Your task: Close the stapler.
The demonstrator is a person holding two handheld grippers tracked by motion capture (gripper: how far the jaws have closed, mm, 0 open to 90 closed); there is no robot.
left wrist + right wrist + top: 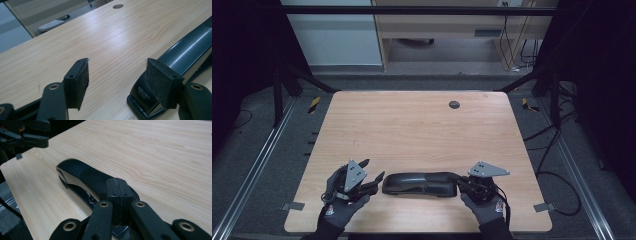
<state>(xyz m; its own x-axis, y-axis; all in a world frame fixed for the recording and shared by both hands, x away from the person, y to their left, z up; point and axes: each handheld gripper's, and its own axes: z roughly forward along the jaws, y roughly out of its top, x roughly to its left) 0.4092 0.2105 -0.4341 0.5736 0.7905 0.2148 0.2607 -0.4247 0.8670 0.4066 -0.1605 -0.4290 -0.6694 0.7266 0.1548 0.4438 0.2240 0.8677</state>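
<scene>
From above, the long black stapler (421, 183) lies crosswise near the table's (412, 125) front edge, the left gripper (373, 176) open just off its left end. Left gripper view: one pad (162, 83) already flanks that end. Right gripper view: the right gripper (117, 197), jaws pressed together, rests over the stapler's other end.

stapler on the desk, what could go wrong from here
1. The right gripper, jaws shut, rests at one end of the black stapler; pressing there could tip or skid it.
2. The left gripper has open jaws at the other end, one pad overlapping the stapler's edge; closing may nudge it sideways rather than grip it.
</scene>
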